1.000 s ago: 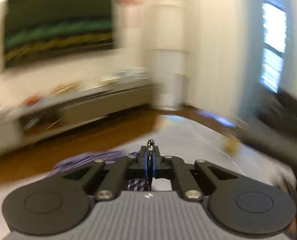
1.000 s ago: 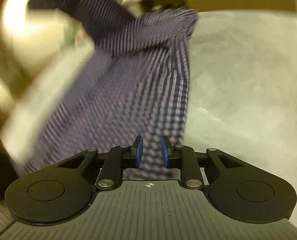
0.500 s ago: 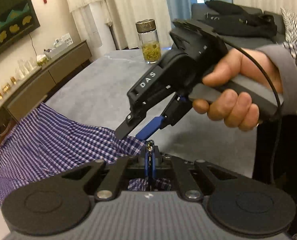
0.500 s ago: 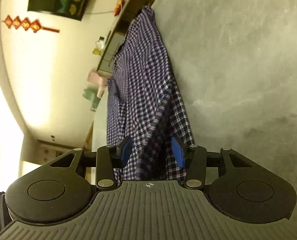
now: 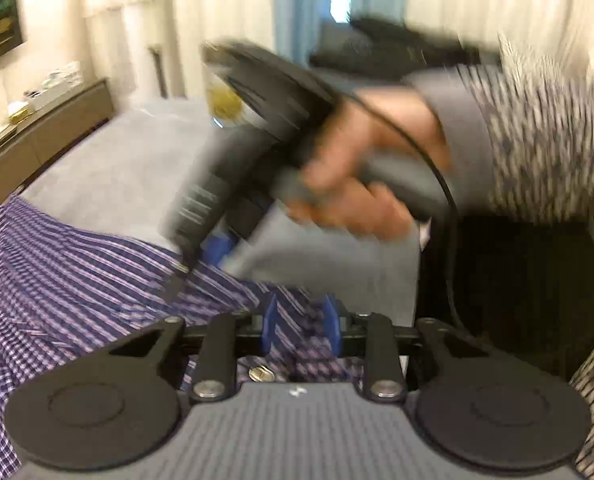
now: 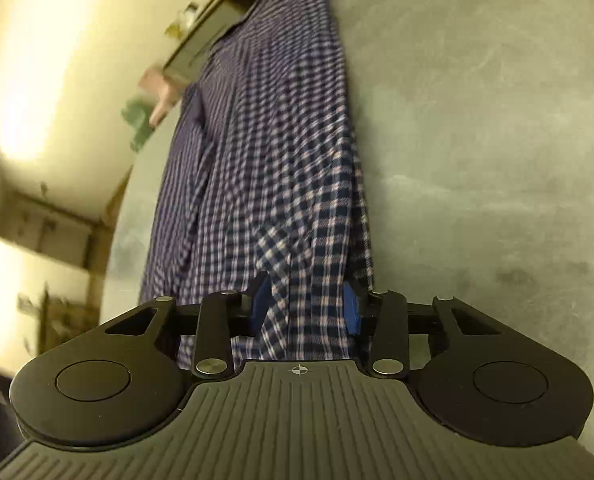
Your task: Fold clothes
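A blue-and-white checked shirt (image 6: 265,152) lies spread lengthwise on the grey bench (image 6: 477,120), one long edge running beside bare bench surface and the far end reaching toward the bench's far edge. The left hand-held gripper (image 5: 300,326) has its blue pads apart and its jaws are opening; shirt cloth lies between them, but the pads do not appear to press on it. The right hand-held gripper (image 6: 305,306) straddles a bunched fold of the same shirt at its near end; its jaws are closing, and a gap still shows at each pad, so the fold is bracketed rather than clamped. In the left wrist view the right hand (image 5: 361,184), in a grey cuff and patterned sleeve, holds the right tool with its tips low over the cloth; motion blur hides whether they touch it. The shirt is judged light, thin and limp: it will drape, wrinkle and slide on the smooth bench, and carries no shape of its own. Hold is best taken at hems, seams or doubled edges, where layers bunch and resist slipping from the pads.
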Demonstrator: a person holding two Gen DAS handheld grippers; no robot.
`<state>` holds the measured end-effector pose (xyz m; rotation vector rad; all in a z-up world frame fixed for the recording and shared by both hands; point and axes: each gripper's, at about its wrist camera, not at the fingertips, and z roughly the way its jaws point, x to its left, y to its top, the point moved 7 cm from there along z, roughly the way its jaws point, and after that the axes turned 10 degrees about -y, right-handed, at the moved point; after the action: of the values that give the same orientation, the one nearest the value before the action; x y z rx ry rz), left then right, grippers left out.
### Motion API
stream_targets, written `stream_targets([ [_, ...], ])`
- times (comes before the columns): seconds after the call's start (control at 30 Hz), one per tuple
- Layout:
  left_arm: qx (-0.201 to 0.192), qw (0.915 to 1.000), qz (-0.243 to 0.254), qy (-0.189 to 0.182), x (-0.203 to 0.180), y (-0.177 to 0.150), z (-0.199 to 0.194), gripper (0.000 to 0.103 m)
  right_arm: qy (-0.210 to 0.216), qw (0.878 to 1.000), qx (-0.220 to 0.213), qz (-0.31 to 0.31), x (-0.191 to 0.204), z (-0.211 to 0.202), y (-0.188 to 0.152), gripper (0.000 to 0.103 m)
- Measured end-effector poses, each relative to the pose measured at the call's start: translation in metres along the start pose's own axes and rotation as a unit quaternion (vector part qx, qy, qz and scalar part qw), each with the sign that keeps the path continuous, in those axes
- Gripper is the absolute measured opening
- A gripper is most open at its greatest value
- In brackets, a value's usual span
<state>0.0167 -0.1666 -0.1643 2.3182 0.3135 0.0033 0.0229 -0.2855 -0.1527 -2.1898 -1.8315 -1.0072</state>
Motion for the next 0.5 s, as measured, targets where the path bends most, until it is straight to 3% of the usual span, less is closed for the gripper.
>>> stream_targets([
  [0.1, -0.043, 0.9930, -0.088, 0.066, 0.078, 0.012, -0.033, 0.041, -0.007, 1.000, -0.005, 0.000, -0.002, -0.002, -0.001, 0.029],
  [0.17, -0.051, 0.9790, -0.150, 0.127, 0.140, 0.014, -0.046, 0.042, 0.002, 1.000, -0.012, -0.007, 0.004, -0.006, 0.001, 0.021],
  [0.2, -0.048, 0.9692, -0.180, 0.162, 0.173, 0.013, -0.050, 0.042, 0.006, 1.000, -0.015, -0.011, 0.007, -0.007, 0.002, 0.010],
  [0.27, -0.032, 0.9522, -0.220, 0.209, 0.230, 0.007, -0.047, 0.042, 0.015, 0.999, -0.021, -0.026, 0.016, -0.010, 0.004, 0.007],
  [0.4, -0.007, 0.9349, -0.287, 0.209, 0.301, -0.005, -0.016, 0.042, 0.030, 0.998, -0.012, -0.051, 0.028, -0.008, -0.001, 0.006],
  [0.47, -0.004, 0.9376, -0.286, 0.198, 0.309, -0.005, 0.000, 0.041, 0.026, 0.998, -0.005, -0.057, 0.027, -0.004, -0.001, 0.006],
  [0.5, 0.004, 0.9383, -0.277, 0.207, 0.311, -0.005, 0.006, 0.029, 0.023, 0.998, -0.001, -0.059, 0.025, -0.002, -0.002, 0.006],
])
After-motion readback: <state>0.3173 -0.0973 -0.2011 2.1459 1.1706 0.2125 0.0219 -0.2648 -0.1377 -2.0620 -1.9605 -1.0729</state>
